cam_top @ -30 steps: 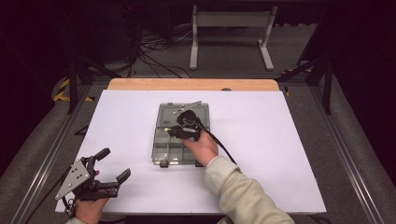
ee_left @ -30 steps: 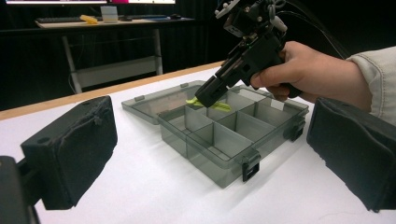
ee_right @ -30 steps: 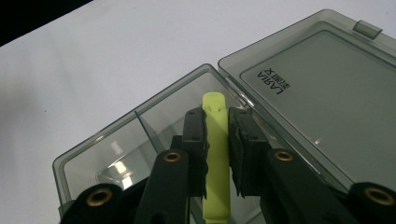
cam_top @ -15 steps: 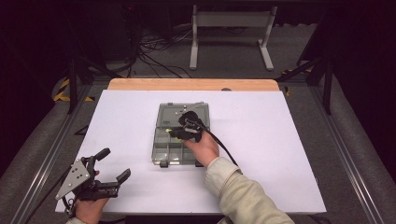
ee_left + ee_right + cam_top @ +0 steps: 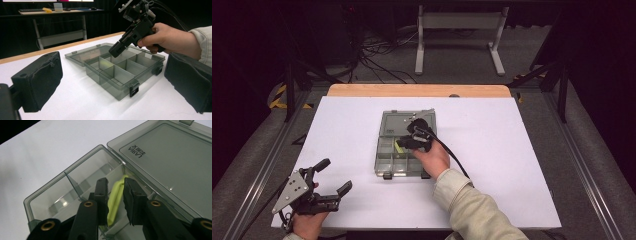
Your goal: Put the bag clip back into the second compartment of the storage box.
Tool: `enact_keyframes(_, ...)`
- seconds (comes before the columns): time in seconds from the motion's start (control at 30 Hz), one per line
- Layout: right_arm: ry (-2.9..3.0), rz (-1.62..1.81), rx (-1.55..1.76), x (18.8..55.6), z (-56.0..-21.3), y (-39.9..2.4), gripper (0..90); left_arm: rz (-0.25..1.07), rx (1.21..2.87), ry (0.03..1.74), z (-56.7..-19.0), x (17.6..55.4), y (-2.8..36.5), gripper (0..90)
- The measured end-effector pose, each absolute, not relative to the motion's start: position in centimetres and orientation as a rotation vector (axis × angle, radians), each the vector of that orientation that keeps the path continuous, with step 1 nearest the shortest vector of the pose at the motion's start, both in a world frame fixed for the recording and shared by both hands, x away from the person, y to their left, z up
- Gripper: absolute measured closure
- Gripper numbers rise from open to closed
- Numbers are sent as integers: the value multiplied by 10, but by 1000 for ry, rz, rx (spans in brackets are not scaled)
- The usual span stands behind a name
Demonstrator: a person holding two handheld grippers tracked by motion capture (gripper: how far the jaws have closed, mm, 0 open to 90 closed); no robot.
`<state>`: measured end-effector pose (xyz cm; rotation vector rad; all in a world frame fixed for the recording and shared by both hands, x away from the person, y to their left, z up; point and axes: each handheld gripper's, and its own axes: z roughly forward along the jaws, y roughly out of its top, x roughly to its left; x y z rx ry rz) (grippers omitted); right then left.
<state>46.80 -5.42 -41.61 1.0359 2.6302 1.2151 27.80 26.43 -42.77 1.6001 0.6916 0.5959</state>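
Right tongs point(image 5: 115, 195) gripping yellow-green strip point(image 5: 115, 201), over compartment box point(image 5: 75, 195)

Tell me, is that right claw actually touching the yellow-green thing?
Touching. In the right gripper view, the right gripper has both pads pressed against the yellow-green piece above the compartment box.

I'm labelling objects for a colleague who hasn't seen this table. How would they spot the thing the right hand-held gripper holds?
On the white table lies an open smoky-grey compartment box. Over it, the right hand-held gripper pinches a small yellow-green strip, the one bright thing among grey dividers.
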Motion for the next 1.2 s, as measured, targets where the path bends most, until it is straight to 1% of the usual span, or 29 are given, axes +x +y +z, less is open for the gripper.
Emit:
enact_keyframes(0.13, 2620, 1227, 1016, 466, -412, -55, 677, 597, 1600, 691, -428, 278, 264, 22)
enact_keyframes(0.17, 2620, 1227, 1016, 466, -412, -55, 677, 597, 1600, 691, -428, 278, 264, 22)
enact_keyframes(0.2, 2619, 1229, 1002, 466, -411, -55, 656, 598, 1601, 690, -427, 278, 264, 22)
enact_keyframes(0.37, 2596, 1222, 929, 459, -400, -56, 499, 596, 1600, 690, -427, 279, 264, 22)
enact_keyframes(0.43, 2573, 1219, 899, 456, -394, -58, 416, 596, 1598, 689, -428, 279, 264, 22)
enact_keyframes(0.53, 2552, 1246, 881, 451, -385, -62, 359, 597, 1598, 689, -427, 279, 263, 22)
enact_keyframes(0.8, 2512, 1302, 870, 437, -362, -78, 280, 594, 1598, 690, -428, 279, 263, 22)
enact_keyframes(1.0, 2509, 1298, 853, 430, -355, -87, 257, 593, 1599, 690, -428, 279, 263, 22)
enact_keyframes(1.2, 2490, 1306, 828, 418, -344, -99, 186, 598, 1599, 691, -428, 279, 265, 22)
